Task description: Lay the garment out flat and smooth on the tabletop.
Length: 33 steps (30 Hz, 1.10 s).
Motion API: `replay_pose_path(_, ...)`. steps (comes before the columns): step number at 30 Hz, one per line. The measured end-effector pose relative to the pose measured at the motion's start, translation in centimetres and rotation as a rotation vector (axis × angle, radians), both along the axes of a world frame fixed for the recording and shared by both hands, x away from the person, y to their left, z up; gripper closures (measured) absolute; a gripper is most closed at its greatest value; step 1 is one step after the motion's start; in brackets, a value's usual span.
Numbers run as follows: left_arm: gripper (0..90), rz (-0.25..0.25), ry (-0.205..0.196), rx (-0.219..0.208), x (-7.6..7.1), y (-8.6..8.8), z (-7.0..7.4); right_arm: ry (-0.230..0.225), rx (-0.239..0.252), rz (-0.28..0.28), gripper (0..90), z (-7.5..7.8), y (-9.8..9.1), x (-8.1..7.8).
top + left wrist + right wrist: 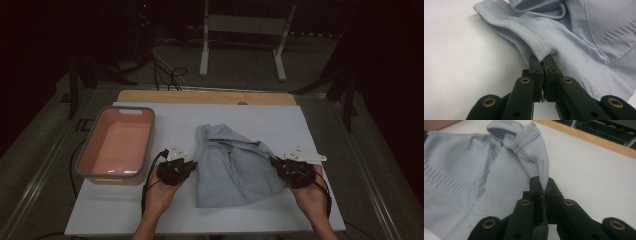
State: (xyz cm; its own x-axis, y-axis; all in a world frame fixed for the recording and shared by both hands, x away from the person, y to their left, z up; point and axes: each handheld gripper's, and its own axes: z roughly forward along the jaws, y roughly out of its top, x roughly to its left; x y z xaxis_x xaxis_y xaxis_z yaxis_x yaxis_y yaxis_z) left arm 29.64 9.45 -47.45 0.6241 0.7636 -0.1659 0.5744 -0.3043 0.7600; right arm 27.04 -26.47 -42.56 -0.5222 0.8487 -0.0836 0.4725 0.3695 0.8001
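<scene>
Reaching in from the near edge of the white table point(125, 215), two forearms, each hand wrapped round a black gripper. Left gripper point(192, 165) pinched tight on the ribbed hem of the pale blue-grey knit garment point(232, 167), at its left side; seen along the jaws in the left gripper view point(543, 63), the fold of fabric point(574, 50) squeezed flat between them, nothing of a gap left. Right gripper point(274, 161) likewise clamped, jaws closed on a ribbed edge at the garment's right side; in the right gripper view point(543, 186), cloth point(474, 182) caught between the pads and rising from them in a bunched, upright fold. Garment itself lying crumpled on the middle of the table between the two grippers, spread flat toward the near side, rumpled toward the far. Just beside the left hand, a pink rectangular basin point(90, 152) with a grey rim, standing at the table's left side. Farther off, a strip of wooden board point(205, 97) along the table's far edge. Beyond that, on the dark floor, black cables point(167, 75) and a white metal stand point(240, 30).
</scene>
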Motion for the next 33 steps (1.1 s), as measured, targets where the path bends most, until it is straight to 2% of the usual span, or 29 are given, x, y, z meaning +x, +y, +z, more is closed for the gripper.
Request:
replay_pose_path(18, 87.9, 0.006, -0.012, 0.018, -0.4, 0.4, 0.0, 0.066, -0.034, -0.007, 86.1, -2.3, -1.0, -0.8)
replay_pose_path(23, 87.9, 0.013, -0.013, 0.019, -0.5, 0.7, 0.0, 0.083, -0.049, 0.008, 84.4, -2.8, -1.1, -1.0)
replay_pose_path(24, 87.8, 0.016, -0.013, 0.02, -0.5, 0.7, -0.1, 0.087, -0.05, 0.008, 82.0, -2.9, -1.0, -1.0)
replay_pose_path(27, 87.7, 0.02, -0.011, 0.029, -0.5, 0.8, -0.2, 0.085, -0.052, 0.01, 62.9, -3.0, -1.1, -1.0)
replay_pose_path(30, 87.6, 0.023, -0.009, 0.034, -0.5, 0.8, -0.3, 0.084, -0.049, 0.0, 48.9, -3.1, -1.2, -0.8)
replay_pose_path(33, 87.4, 0.026, -0.008, 0.037, -0.5, 0.9, -0.3, 0.076, -0.056, -0.007, 41.1, -3.2, -1.1, -0.6)
